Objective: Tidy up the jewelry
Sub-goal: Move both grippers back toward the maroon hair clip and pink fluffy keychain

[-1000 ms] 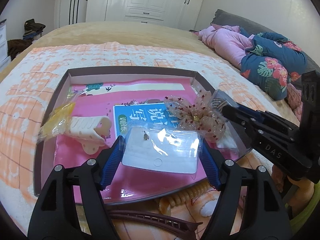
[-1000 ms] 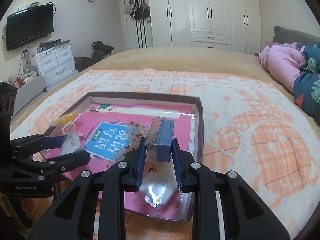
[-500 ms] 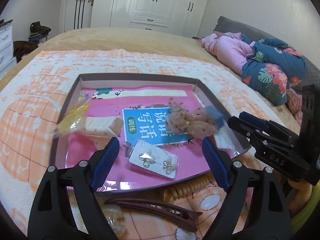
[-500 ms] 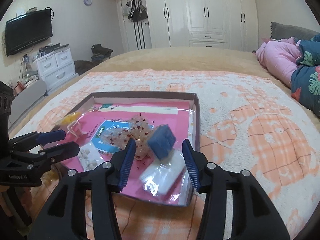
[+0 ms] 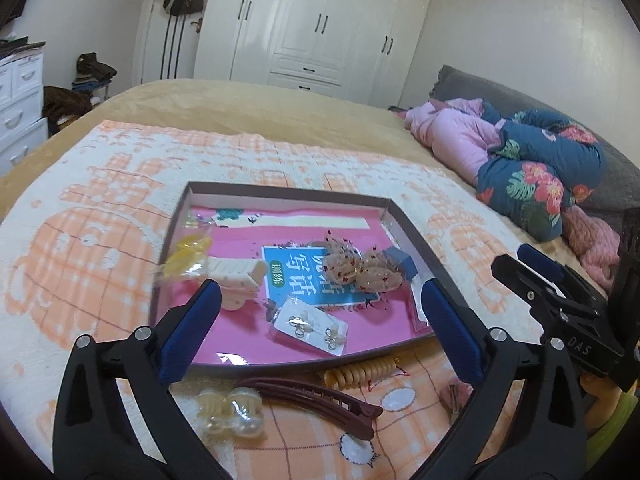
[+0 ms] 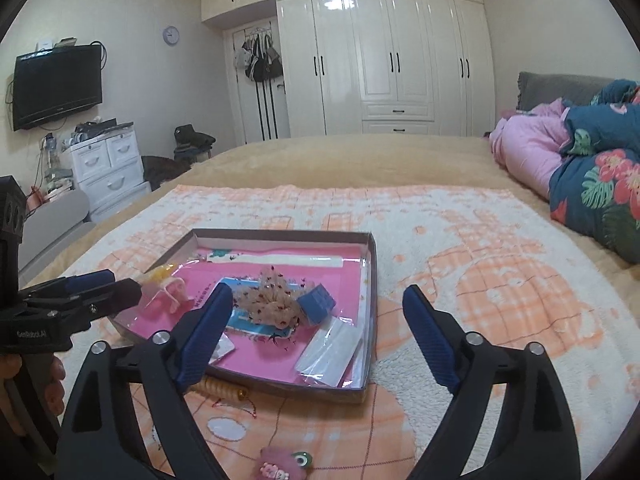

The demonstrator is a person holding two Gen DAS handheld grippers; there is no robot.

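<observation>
Lying on the patterned blanket (image 5: pixel 100 248), the shallow box lid (image 5: pixel 288 194) holds most of the jewelry on its pink lining: an earring card (image 5: pixel 310 326) in a clear sleeve near the front edge, a sheer spotted bow (image 5: pixel 358 268) on the blue label, a small blue box (image 6: pixel 318 304) touching the bow on its right, a cream claw clip (image 5: pixel 236 276) and a yellow packet (image 5: pixel 188 252) at the left, and a clear bag (image 6: pixel 332 350) in the front right corner. Outside the lid, just before its front edge, lie a dark red hair clip (image 5: pixel 312 398), an orange coil hair tie (image 5: pixel 362 372) and a pearly hair piece (image 5: pixel 232 412). The left gripper (image 5: pixel 320 332) hovers with its jaws spread wide and empty, the earring card between them and beneath. The right gripper (image 6: pixel 316 332) is likewise wide apart and holds nothing, the bow and blue box just ahead between its blue fingers (image 6: pixel 204 334).
</observation>
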